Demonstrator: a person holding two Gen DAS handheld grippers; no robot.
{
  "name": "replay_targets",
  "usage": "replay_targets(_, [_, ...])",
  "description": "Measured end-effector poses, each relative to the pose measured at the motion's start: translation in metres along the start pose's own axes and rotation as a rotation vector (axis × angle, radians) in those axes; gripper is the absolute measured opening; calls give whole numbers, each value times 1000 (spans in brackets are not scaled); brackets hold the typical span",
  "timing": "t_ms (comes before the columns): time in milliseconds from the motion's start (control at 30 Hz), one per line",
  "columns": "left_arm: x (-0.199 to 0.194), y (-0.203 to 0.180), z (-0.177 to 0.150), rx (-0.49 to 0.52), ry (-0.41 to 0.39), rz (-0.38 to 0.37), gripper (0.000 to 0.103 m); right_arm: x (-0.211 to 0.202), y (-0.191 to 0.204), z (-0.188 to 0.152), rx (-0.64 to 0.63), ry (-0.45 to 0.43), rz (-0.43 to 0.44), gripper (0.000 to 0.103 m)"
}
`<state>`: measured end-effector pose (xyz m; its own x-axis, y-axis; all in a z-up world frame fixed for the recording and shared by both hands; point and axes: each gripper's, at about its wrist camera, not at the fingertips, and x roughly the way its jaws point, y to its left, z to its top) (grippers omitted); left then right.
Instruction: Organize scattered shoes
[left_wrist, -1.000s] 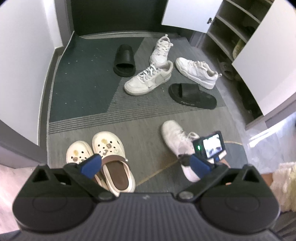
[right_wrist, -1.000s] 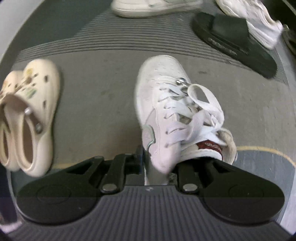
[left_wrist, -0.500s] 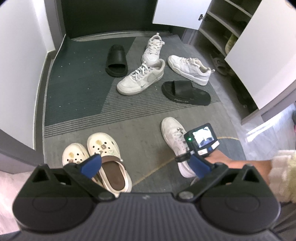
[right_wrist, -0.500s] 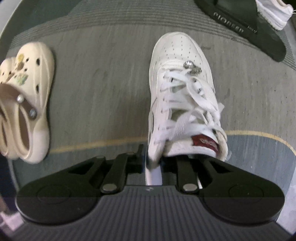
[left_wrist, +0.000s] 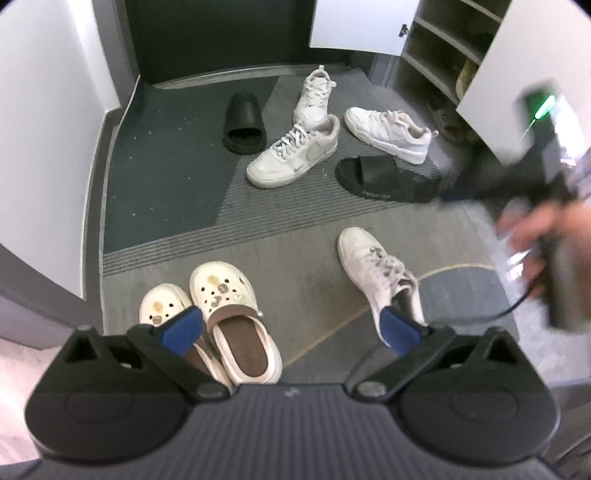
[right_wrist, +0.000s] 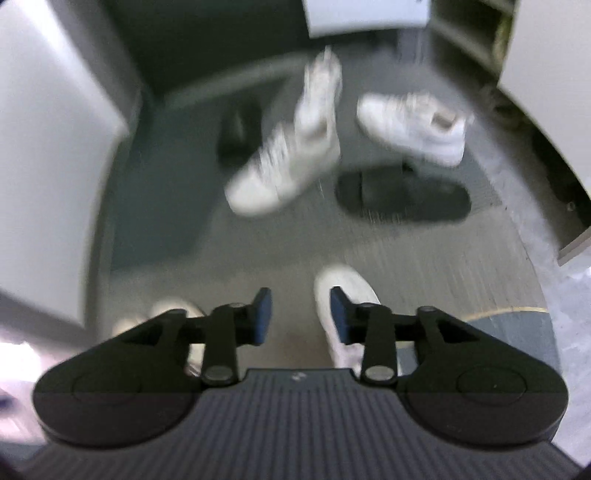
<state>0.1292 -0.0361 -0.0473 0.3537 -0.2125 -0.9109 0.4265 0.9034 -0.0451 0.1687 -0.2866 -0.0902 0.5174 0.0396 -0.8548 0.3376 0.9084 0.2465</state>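
Observation:
A white sneaker lies alone on the grey mat near me. Two cream clogs sit side by side to its left. Farther off are three white sneakers and two black slides. My left gripper hangs wide open above the floor between the clogs and the near sneaker, holding nothing. My right gripper is open and raised above the near white sneaker, nothing between its fingers. In the left wrist view it shows blurred at the right, held by a hand.
An open shoe cabinet with shelves and white doors stands at the back right. A white wall and a dark doorway bound the left and back. The right wrist view is blurred by motion.
My right gripper has let go of the near white sneaker's heel, opened, and risen up and away. The sneaker now rests on the mat. The left gripper has barely shifted.

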Motion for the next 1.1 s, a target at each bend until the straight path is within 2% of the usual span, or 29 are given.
replay_targets(100, [8,3,10,17,1,5,103,-58,7,-7,99,-97,45,64])
replay_targets(233, [18,7,23,40,1,12,103,-94,16,-23,94,-156,102,64])
replay_targets(267, [20,8,26,46,2,14,103,-104,19,-28,83,-178,129,72])
replay_targets(300, [23,9,30,51,2,16,103,-111,20,-29,74,-198,144,94])
replay_targets(333, [25,10,33,57,2,18,103,-123,21,-34,59,-242,166,103])
replay_targets(467, [36,13,46,79,2,23,103,-162,27,-48,40,-374,191,103])
replay_targets(567, [48,1,64,117,-45,14,103,-187,26,-66,51,-488,178,103])
replay_targets(633, [60,-7,79,165,-88,34,103,-193,22,-77,71,-519,160,103])
replay_targets(800, [113,-31,118,321,-152,47,103,-191,10,-90,169,-501,181,103])
replay_targets(867, [140,-40,128,404,-189,60,103,-185,3,-86,253,-467,228,103])
replay_targets(933, [173,-38,144,411,-178,56,103,-177,-1,-81,283,-457,259,103])
replay_targets(1100, [256,-33,183,429,-150,46,103,-147,-17,-64,338,-375,251,103])
